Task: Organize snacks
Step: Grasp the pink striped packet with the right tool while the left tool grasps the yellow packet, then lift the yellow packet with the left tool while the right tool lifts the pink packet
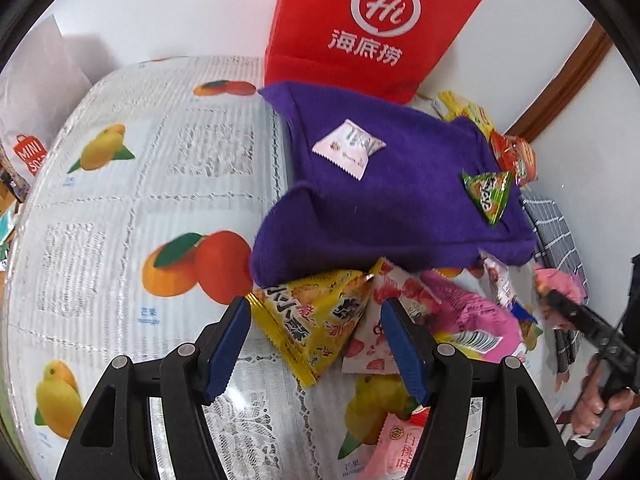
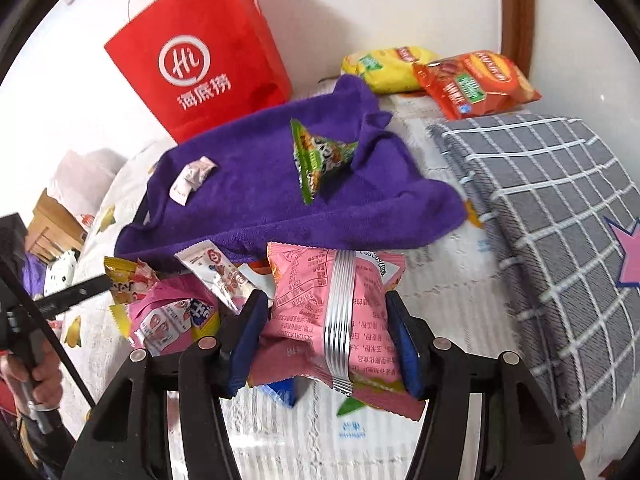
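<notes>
Sorting step: right claw (image 2: 328,332) is clamping pink pack (image 2: 332,304) at the towel's (image 2: 260,184) near edge; left claw (image 1: 316,344) is hanging unclenched over yellow pack (image 1: 316,316). Next, prob. lifting pink w/o snagging the pile.

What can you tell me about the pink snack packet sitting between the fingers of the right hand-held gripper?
The pink snack packet is a puffy, glossy foil-type pouch seen from its back: a silver crimped seam runs down the middle, with small printed text on both sides and a white patch at the top edge. It sits between the blue pads of the right hand-held gripper, which press on its two sides. Its top edge lies by the purple cloth's front edge, and more snack packets lie to its left.
</notes>
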